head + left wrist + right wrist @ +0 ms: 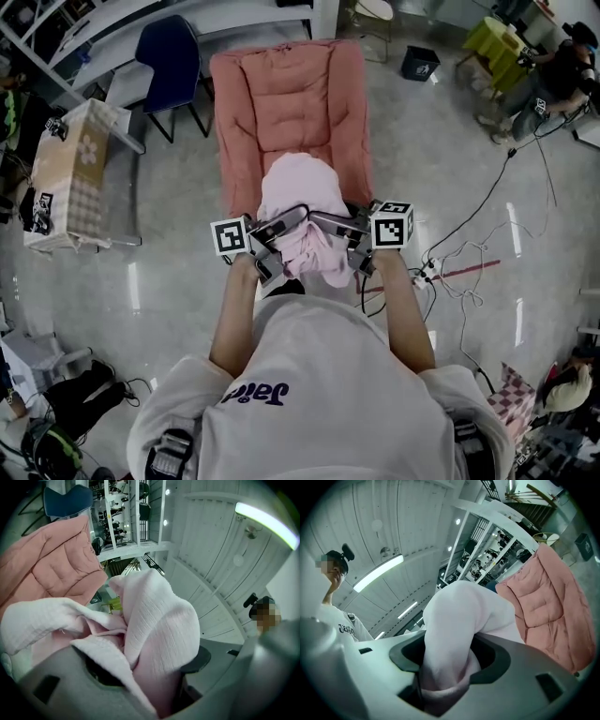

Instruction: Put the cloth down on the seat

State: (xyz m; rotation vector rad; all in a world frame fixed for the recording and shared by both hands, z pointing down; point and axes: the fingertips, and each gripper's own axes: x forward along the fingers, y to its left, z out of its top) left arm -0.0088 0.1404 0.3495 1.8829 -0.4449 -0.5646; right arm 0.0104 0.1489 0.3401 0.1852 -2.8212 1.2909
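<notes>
The cloth (298, 192) hangs bunched between the two grippers, over the front edge of the pink padded seat (281, 89). Its upper part is over the cushion, and its lower folds hang on the person's side of the edge. The left gripper (281, 225) has its fingers closed on a thick fold, with more cloth draped loosely across the lower finger. The right gripper (333, 223) has its fingers fairly wide, yet a fat roll of cloth fills the gap and is pinched at its base.

The main risk is where the cloth sits. If it is let go here, the weight of the hanging folds will probably pull the whole piece off the front of the cushion and onto the floor (450, 141). It looks safer to carry it further over the seat first.

Snagging is the second risk. The fabric is soft and textured and is wrapped round the fingers on both sides, so it may cling when they part and be dragged back as the grippers pull away.

An uneven release is the third. If one side lets go while the other holds, the cloth will likely swing and land in a twisted heap at one edge. The sloping cushion could also let a loose heap slide forward
</notes>
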